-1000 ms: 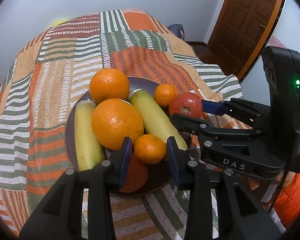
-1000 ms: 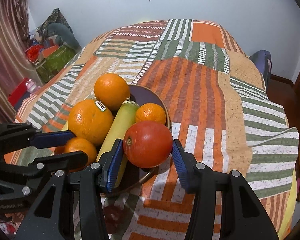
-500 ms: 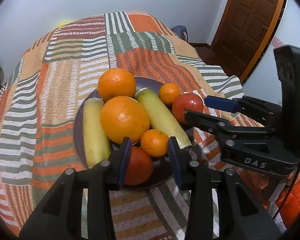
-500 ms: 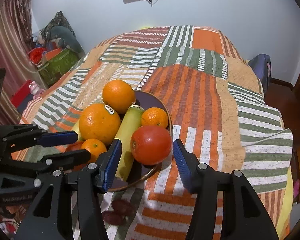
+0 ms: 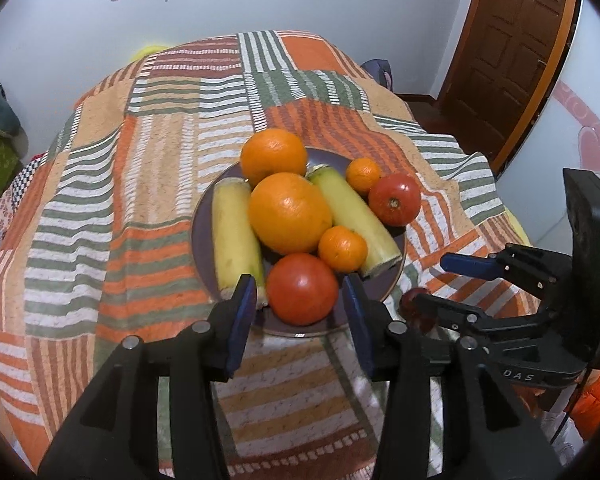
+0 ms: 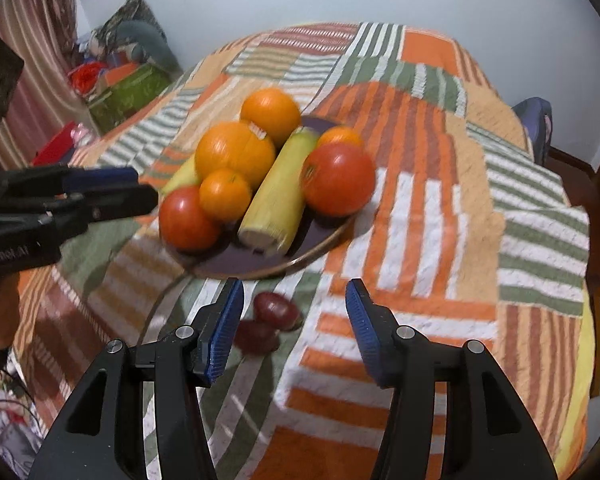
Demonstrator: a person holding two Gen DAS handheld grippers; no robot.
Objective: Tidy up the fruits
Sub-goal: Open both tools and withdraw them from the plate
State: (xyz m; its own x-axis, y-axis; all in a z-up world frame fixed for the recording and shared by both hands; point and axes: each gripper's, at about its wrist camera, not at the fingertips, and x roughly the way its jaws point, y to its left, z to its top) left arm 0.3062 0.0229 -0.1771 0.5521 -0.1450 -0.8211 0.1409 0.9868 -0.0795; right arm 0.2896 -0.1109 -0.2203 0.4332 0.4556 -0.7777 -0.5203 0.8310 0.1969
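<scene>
The left gripper (image 5: 300, 304), jaws just opening and apart, frames the round red tomato (image 5: 302, 288) at six o'clock on the dark round plate (image 5: 204, 216); the right gripper (image 6: 294, 320) gapes empty.

"DAS" on right claw (image 5: 466, 278)

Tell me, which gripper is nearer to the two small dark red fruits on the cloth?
Right. The right gripper hangs just above the dark red fruits; the left gripper frames a tomato on the plate beside them.
</scene>
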